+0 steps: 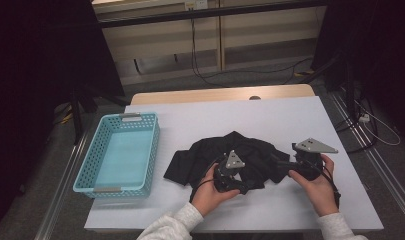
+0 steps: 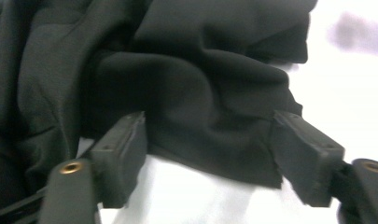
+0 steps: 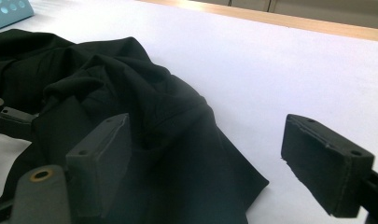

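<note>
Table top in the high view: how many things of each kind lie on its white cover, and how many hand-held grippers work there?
Crumpled black cloth garment: 1
Light blue perforated plastic basket: 1
Hand-held black two-jaw grippers, left and right: 2
Total: 4

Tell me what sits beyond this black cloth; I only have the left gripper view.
Observer: A light blue basket stands left of the black cloth on the white table, apart from it, nothing in it.
Operator: Report the right gripper.
Observer: The right gripper is at the cloth's right end, jaws open, one over the cloth and one over bare table.
Operator: Give me my own gripper from above.
Observer: The left gripper is at the cloth's near edge, held in the person's left hand; its jaws stand open either side of a fold.
</note>
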A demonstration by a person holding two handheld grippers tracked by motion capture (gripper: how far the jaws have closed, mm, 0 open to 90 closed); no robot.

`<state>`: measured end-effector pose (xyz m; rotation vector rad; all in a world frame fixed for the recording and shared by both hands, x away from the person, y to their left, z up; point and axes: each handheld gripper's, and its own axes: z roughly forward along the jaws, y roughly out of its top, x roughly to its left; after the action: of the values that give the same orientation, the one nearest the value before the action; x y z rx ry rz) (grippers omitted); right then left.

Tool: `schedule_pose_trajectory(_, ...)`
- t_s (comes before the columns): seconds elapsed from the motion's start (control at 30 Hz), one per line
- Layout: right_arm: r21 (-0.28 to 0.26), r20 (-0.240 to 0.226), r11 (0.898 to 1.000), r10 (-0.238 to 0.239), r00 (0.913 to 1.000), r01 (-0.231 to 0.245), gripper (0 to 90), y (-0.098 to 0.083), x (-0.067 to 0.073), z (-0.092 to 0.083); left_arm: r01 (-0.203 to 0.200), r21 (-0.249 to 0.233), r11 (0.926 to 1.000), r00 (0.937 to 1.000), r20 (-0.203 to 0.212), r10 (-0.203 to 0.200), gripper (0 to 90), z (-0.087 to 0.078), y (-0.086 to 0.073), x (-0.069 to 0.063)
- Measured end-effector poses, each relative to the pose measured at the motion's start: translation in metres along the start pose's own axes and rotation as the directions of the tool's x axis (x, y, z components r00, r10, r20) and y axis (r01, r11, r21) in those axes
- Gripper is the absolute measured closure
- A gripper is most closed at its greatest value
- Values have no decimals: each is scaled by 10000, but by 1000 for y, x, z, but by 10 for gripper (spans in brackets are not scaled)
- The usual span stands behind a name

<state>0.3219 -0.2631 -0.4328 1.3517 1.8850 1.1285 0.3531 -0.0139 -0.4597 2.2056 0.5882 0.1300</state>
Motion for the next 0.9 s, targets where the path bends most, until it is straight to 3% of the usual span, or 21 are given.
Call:
schedule_pose_trajectory(0.1, 42, -53, 10000, -19, 10000, 19, 158, -1, 0, -1, -205, 128, 9997, 9994, -266, 208, 450, 0, 1, -1)
schedule_pose_trajectory(0.2, 14, -170, 10000, -86, 9998, 87, 158, -1, 0, -2, 46, 257, 9997, 9998, -210, -41, 627, -3, 3, 1)
schedule_pose_trajectory(0.23, -1, -208, 10000, -99, 9997, 99, 158, -1, 0, -2, 155, 343, 9993, 9998, -127, -151, 687, -4, 3, 2)
schedule_pose_trajectory(0.3, 137, -253, 9999, -92, 9996, 96, 154, -1, 0, -3, 795, 444, 9958, 9965, 213, -805, 788, -6, 3, 6)
schedule_pose_trajectory(0.37, 278, -534, 9996, -85, 9985, 100, 145, -3, 0, -4, 1130, 529, 9922, 9926, 376, -1150, 844, -11, 3, 12)
schedule_pose_trajectory(0.53, 558, -1043, 9969, -489, 9933, 550, 119, -4, 7, -2, 1958, 229, 9804, 9782, 655, -1969, 860, -34, 9, 28)
schedule_pose_trajectory(0.67, 781, -1649, 9901, -1027, 9809, 1168, 103, -6, 17, 2, 2453, -47, 9694, 9672, 695, -2444, 860, -54, 11, 43)
schedule_pose_trajectory(0.87, 1336, -2254, 9627, -2016, 9532, 2352, 108, -11, 35, 14, 2885, -275, 9571, 9570, 401, -2873, 862, -77, 6, 65)
schedule_pose_trajectory(0.9, 1437, -2271, 9589, -2088, 9512, 2447, 114, -12, 36, 15, 3027, -429, 9521, 9527, 407, -3011, 862, -79, 5, 68)
